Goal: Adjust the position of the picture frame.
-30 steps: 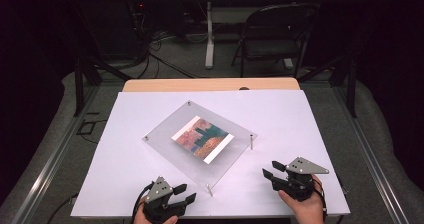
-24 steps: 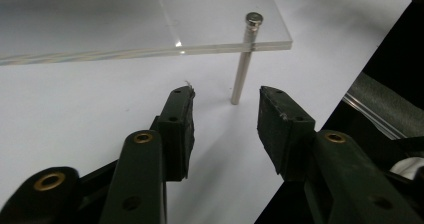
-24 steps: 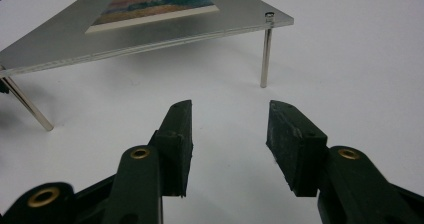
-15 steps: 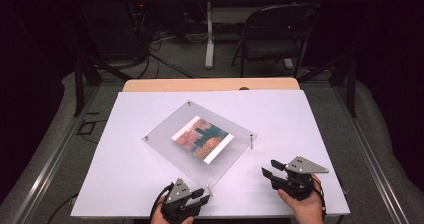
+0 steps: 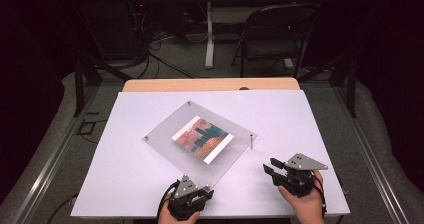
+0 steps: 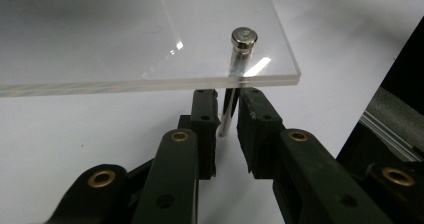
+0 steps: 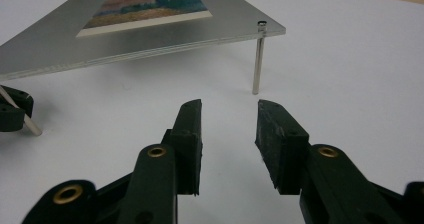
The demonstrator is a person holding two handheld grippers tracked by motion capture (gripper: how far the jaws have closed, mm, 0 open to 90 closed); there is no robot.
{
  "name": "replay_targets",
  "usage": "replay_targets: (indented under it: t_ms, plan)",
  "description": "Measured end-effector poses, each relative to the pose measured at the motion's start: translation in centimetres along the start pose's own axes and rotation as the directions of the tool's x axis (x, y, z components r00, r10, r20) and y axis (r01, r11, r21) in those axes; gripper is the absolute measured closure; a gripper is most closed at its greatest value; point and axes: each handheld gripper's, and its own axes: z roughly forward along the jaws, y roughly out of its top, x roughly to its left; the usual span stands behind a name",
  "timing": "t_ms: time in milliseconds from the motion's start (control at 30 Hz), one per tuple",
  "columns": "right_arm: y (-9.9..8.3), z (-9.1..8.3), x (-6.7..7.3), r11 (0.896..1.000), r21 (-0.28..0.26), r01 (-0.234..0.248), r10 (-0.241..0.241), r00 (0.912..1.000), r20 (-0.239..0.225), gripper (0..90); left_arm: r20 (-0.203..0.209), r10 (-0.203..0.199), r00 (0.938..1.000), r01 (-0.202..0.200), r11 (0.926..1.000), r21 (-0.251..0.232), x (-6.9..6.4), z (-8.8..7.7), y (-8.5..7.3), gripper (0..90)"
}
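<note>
The left gripper (image 6: 228, 115) has just been closing around the near metal leg (image 6: 226, 118) of the acrylic picture frame (image 5: 200, 140), which stands mid-table; whether its pads already press I cannot tell. A hard squeeze may tilt this leg. The right gripper (image 7: 229, 116) waits with jaws apart.

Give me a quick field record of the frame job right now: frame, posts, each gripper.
frame: clear acrylic photo frame with a landscape print, raised off the white table on metal posts
near post: metal standoff post at the frame's near corner, between the left gripper's pads
left gripper: left gripper low at the near corner, jaws just been closing around the post; a thin gap shows beside it, contact unclear
right post: right corner post, upright, untouched
right gripper: right gripper open, jaws just been narrowing, nothing between them, short of the right post
</note>
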Motion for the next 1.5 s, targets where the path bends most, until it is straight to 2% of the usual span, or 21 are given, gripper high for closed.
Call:
replay_targets:
  t_ms: [133,200,333,433,500,733,800,900,1067,1100,1167,1233,1267,1467,1500]
  plan:
    - [0.4,0.5,-0.4,1.000,-0.003,0.009,-0.009,0.9999,0.007,63.9,0.008,-0.005,1.0000,0.005,1.0000,-0.005,0.0,0.2,0.0,82.8]
    - [0.8,1.0,-0.8,1.000,0.001,-0.006,0.006,0.9999,0.009,64.0,0.001,0.009,1.0000,-0.009,1.0000,-0.001,-0.1,0.2,0.1,84.7]
    - [1.5,1.7,-1.1,1.000,0.004,-0.017,0.017,0.9998,0.014,63.9,0.002,0.009,1.0000,-0.009,0.9999,-0.005,-0.1,0.2,0.0,84.9]
    - [2.5,2.5,-1.3,1.000,0.006,-0.002,0.001,0.9998,0.019,64.5,0.000,0.009,1.0000,-0.009,1.0000,-0.005,-0.1,0.2,0.0,84.9]
    - [3.6,3.3,-1.5,1.000,0.006,0.027,-0.027,0.9992,0.030,65.5,0.013,-0.008,0.9999,0.008,1.0000,-0.005,0.0,0.2,0.0,84.7]
    - [4.9,4.6,-2.1,1.000,-0.017,0.011,-0.010,0.9994,0.034,66.2,0.022,-0.011,0.9997,0.011,0.9999,-0.003,0.2,0.1,0.0,84.7]
    - [4.8,4.8,-2.3,1.000,-0.026,0.005,-0.004,0.9990,0.044,66.2,0.023,-0.009,0.9997,0.009,1.0000,-0.002,0.2,0.1,0.1,84.7]
    - [4.0,5.0,-2.7,0.999,-0.039,-0.031,0.032,0.9985,0.044,66.2,0.024,-0.011,0.9997,0.011,0.9999,-0.001,0.2,0.1,0.1,84.7]
    - [2.9,5.4,-3.0,0.999,0.002,-0.045,0.045,0.9985,0.032,66.8,0.022,-0.005,0.9997,0.005,1.0000,0.005,0.2,-0.1,0.1,84.9]
    - [2.5,5.5,-2.9,0.998,0.016,-0.060,0.060,0.9981,0.017,67.8,0.021,-0.007,0.9998,0.007,1.0000,0.004,0.2,-0.1,0.1,85.0]
    - [2.3,5.6,-2.8,0.998,0.022,-0.055,0.055,0.9984,0.013,68.0,0.021,-0.004,0.9998,0.004,1.0000,0.003,0.2,-0.2,0.1,85.0]
    - [2.2,5.8,-2.4,0.999,0.037,-0.036,0.035,0.9993,0.012,68.0,0.021,0.004,0.9998,-0.004,1.0000,0.004,0.3,-0.3,0.1,85.0]
    - [2.0,6.2,-2.2,0.999,0.051,-0.016,0.015,0.9998,0.013,68.0,0.023,-0.006,0.9997,0.006,1.0000,0.004,0.2,-0.4,0.1,85.1]
    - [1.5,7.6,-2.1,0.997,0.082,-0.015,0.014,0.9998,0.011,64.4,0.024,-0.007,0.9997,0.007,1.0000,0.001,0.4,-0.8,0.1,85.2]
    - [1.4,7.9,-2.1,0.996,0.088,-0.017,0.017,0.9998,0.008,64.2,0.023,-0.017,0.9996,0.017,0.9998,0.000,0.4,-1.0,0.1,85.2]
